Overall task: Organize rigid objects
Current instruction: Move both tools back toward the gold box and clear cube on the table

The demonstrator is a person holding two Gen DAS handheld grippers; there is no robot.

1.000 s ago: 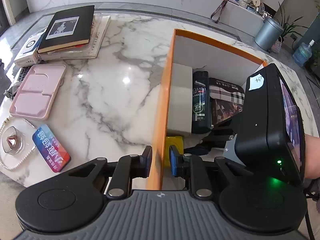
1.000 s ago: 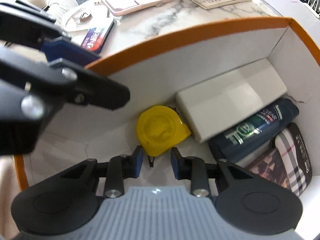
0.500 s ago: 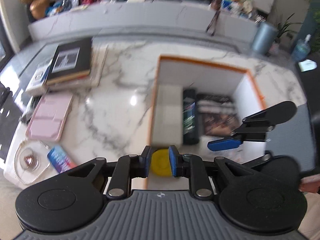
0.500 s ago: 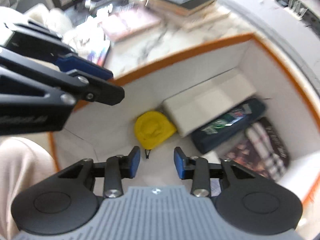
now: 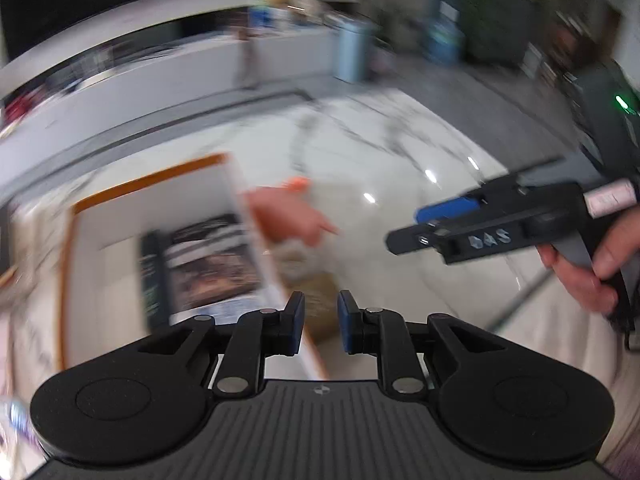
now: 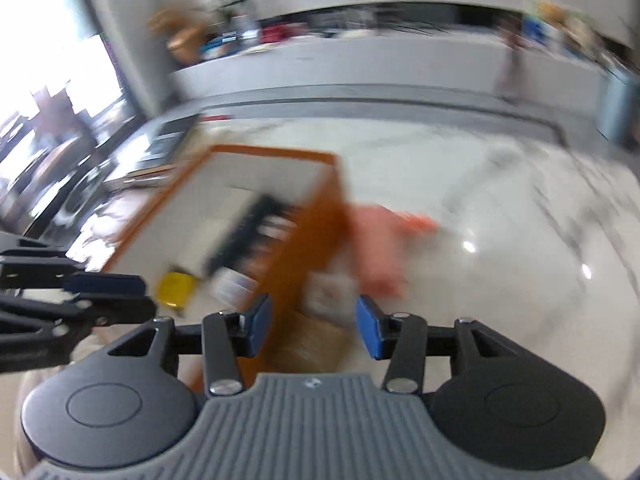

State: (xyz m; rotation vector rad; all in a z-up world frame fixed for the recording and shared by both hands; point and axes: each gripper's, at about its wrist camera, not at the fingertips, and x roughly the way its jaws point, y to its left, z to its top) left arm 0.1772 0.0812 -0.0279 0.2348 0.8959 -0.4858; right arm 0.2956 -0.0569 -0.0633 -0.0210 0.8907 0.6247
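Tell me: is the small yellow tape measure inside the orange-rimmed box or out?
Inside: the yellow tape measure lies on the white floor of the orange-rimmed box.

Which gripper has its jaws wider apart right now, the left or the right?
The right gripper: its blue pads stand clearly apart and have just been opening, nothing between them. The left gripper is nearly closed, also empty.

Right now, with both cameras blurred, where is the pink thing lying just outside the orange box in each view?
Left wrist: the pink thing is at centre, just right of the box's right wall, on the marble.
Right wrist: it is right of centre, just past the same wall, above the open right fingers.
Shared landmark: the orange box; the pink thing sits outside its right wall in both views.
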